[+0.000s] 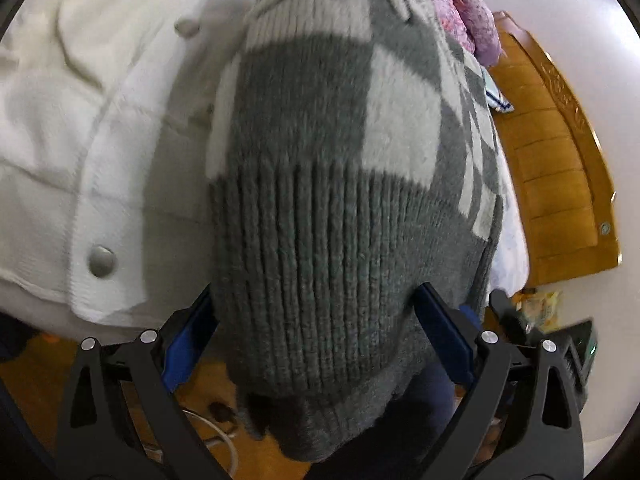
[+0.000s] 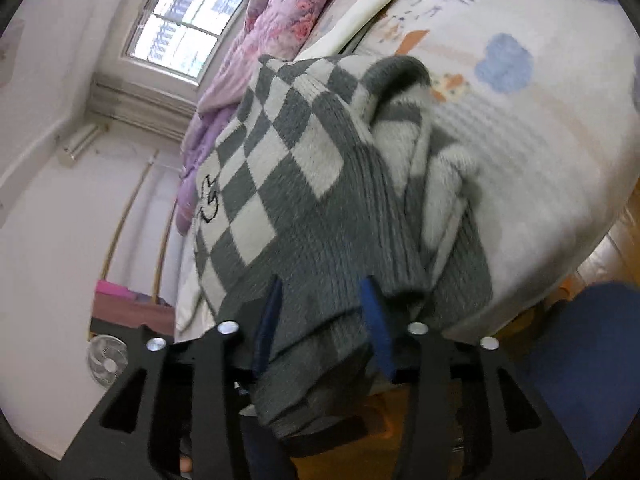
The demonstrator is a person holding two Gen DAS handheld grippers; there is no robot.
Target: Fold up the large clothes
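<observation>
A grey and white checked knit sweater [image 1: 304, 152] lies on the bed, its ribbed grey hem hanging over the bed's edge towards me. My left gripper [image 1: 316, 316] has its jaws wide apart, and the hem fills the gap between the blue pads [image 1: 440, 324]. In the right wrist view the same sweater [image 2: 280, 184] is bunched and folded over itself. My right gripper [image 2: 322, 308] stands part open around a thick fold of the hem, with its pads [image 2: 374, 312] loose at the fabric's sides.
A white quilted jacket [image 1: 100, 140] with snap buttons lies to the left of the sweater. A pink-purple quilt [image 2: 280, 20] is heaped at the far end of the printed bed sheet [image 2: 520, 140]. A wooden bed board [image 1: 560, 168], a window [image 2: 184, 28] and a floor fan [image 2: 106, 362] surround the bed.
</observation>
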